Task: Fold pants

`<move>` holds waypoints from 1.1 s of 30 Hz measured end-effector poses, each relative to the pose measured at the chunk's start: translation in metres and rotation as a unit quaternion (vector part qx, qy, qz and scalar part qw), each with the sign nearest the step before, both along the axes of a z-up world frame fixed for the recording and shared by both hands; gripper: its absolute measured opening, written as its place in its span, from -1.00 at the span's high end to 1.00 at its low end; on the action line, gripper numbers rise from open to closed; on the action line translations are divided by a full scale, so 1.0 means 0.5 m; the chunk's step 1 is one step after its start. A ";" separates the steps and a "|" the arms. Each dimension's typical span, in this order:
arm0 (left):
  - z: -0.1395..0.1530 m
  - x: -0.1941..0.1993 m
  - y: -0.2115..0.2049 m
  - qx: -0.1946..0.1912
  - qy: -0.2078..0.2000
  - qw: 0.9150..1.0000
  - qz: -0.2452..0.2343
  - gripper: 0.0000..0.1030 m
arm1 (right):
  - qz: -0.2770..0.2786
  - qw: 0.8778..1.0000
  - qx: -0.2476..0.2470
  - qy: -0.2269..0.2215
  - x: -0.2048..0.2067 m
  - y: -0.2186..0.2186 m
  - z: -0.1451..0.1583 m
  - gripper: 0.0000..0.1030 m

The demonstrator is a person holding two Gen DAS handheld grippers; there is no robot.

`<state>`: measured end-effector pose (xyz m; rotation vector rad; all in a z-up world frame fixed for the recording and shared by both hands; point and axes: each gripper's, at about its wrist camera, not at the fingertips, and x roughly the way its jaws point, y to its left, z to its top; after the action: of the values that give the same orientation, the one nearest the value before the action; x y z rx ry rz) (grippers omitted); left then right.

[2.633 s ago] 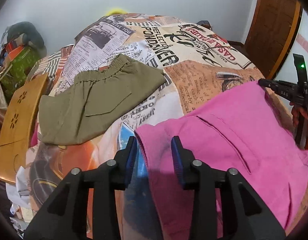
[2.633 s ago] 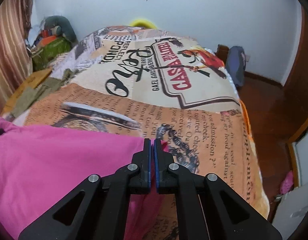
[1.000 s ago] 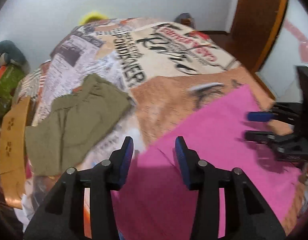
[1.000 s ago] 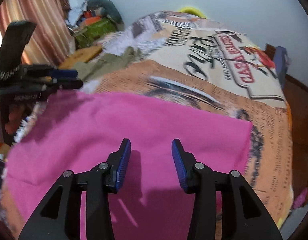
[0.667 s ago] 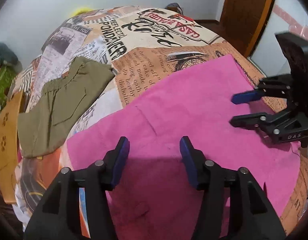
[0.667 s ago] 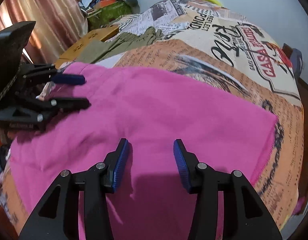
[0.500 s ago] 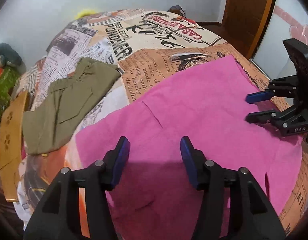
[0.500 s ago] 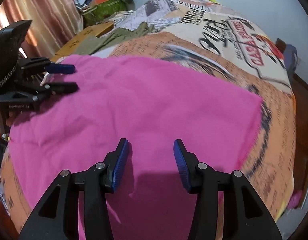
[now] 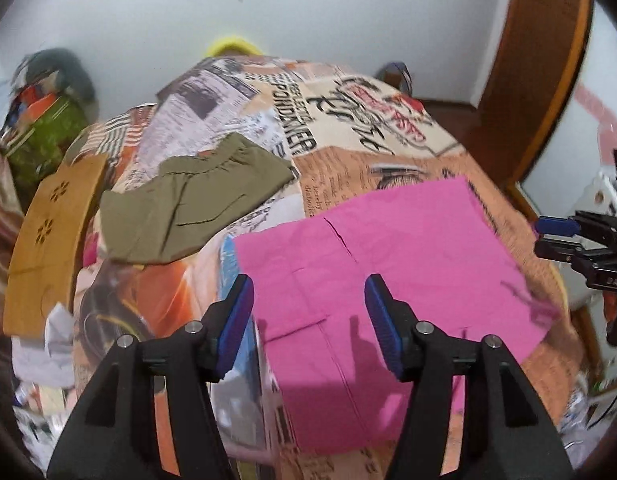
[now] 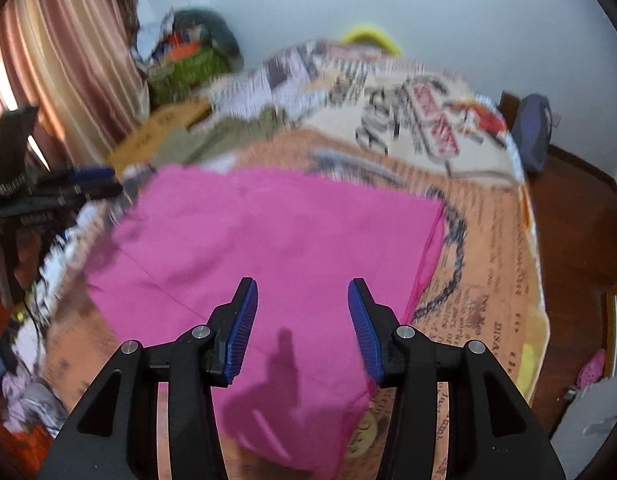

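Observation:
The pink pants (image 9: 392, 264) lie spread flat on the printed bedspread (image 9: 340, 120), folded into a rough rectangle; they also show in the right wrist view (image 10: 276, 240). My left gripper (image 9: 310, 320) is open and empty above the pants' near left part. My right gripper (image 10: 302, 326) is open and empty above their near right part. Each gripper shows in the other's view, the right one at the far right (image 9: 564, 236), the left one at the far left (image 10: 84, 184), both off the cloth.
Olive-green pants (image 9: 188, 204) lie folded at the bed's left. A wooden board (image 9: 48, 240) and a heap of bags (image 9: 40, 128) stand left of the bed. A wooden door (image 9: 540, 64) is at the right. A dark backpack (image 10: 532, 132) sits on the floor.
Both grippers have let go of the pink pants, opened and drawn back and up from the cloth, which now lies flat. The right wrist view is blurred by motion.

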<state>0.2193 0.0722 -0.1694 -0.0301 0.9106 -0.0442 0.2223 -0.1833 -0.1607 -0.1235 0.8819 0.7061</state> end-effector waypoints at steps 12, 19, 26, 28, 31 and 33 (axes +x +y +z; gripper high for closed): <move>-0.017 -0.123 0.007 -0.073 0.030 0.996 0.032 -0.17 | 0.001 0.999 0.020 -0.048 -0.111 0.042 0.029 0.11; -0.071 -0.173 -0.014 -0.122 0.069 0.989 0.037 -0.17 | 0.021 0.999 -0.011 -0.042 -0.128 0.093 -0.031 0.10; -0.118 -0.182 -0.034 -0.186 0.104 0.976 0.040 -0.21 | 0.012 0.999 -0.033 -0.037 -0.112 0.106 -0.085 0.10; -0.119 -0.182 -0.032 -0.199 0.103 0.974 0.047 -0.30 | 0.012 0.999 -0.038 -0.029 -0.112 0.108 -0.097 0.11; -0.127 -0.177 -0.020 -0.239 0.105 0.963 0.064 -0.43 | 0.013 0.999 -0.037 -0.017 -0.109 0.104 -0.118 0.11; -0.134 -0.172 -0.015 -0.256 0.104 0.959 0.067 -0.50 | 0.014 1.000 -0.026 -0.011 -0.109 0.099 -0.122 0.11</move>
<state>0.1331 0.0649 -0.2361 -0.5886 1.0852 -0.1526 0.1678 -0.1339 -0.2217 -0.1891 0.8793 0.7063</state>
